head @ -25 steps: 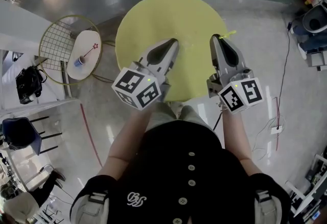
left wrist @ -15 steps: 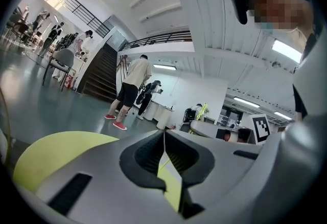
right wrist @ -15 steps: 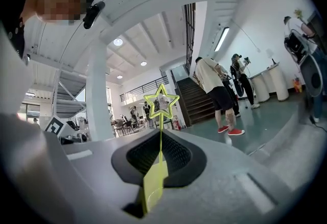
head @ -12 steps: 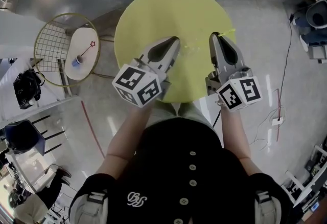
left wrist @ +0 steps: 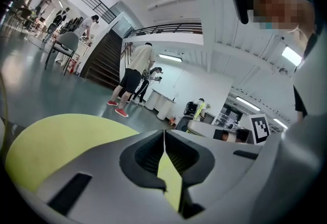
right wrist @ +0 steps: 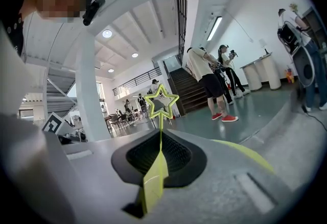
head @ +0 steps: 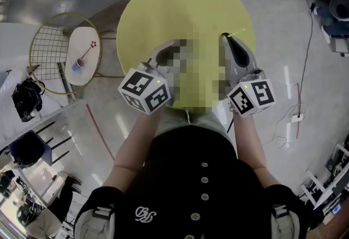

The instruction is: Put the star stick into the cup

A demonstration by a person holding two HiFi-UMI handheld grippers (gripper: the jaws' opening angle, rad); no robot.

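Filling most of the head view, the round counter (head: 180, 9) is a flat, matte yellow disc. Both grippers hover over its near half, probably a waiting spot before the reach to the cup.

The left hand-held gripper (left wrist: 164, 136) is moulded grey plastic with dark ribbed pads. Its jaws are pressed together on nothing, so it seems to be simply kept out of the way.

The right hand-held gripper (right wrist: 160, 138), of the same make, is pinching the star stick (right wrist: 161, 121). The shaft is clamped between the pads and the star pokes out past the tips. That hold should steady the thin rod and keep the star from being crushed.

Well apart to the left, a white oval stand (head: 87, 75) carries a small blue cup (head: 76, 66). A red-star stick (head: 87, 53) leans at or in the cup, too small to tell which.

The held stick is slim and lime green, and its star is an open outline, not a solid shape.
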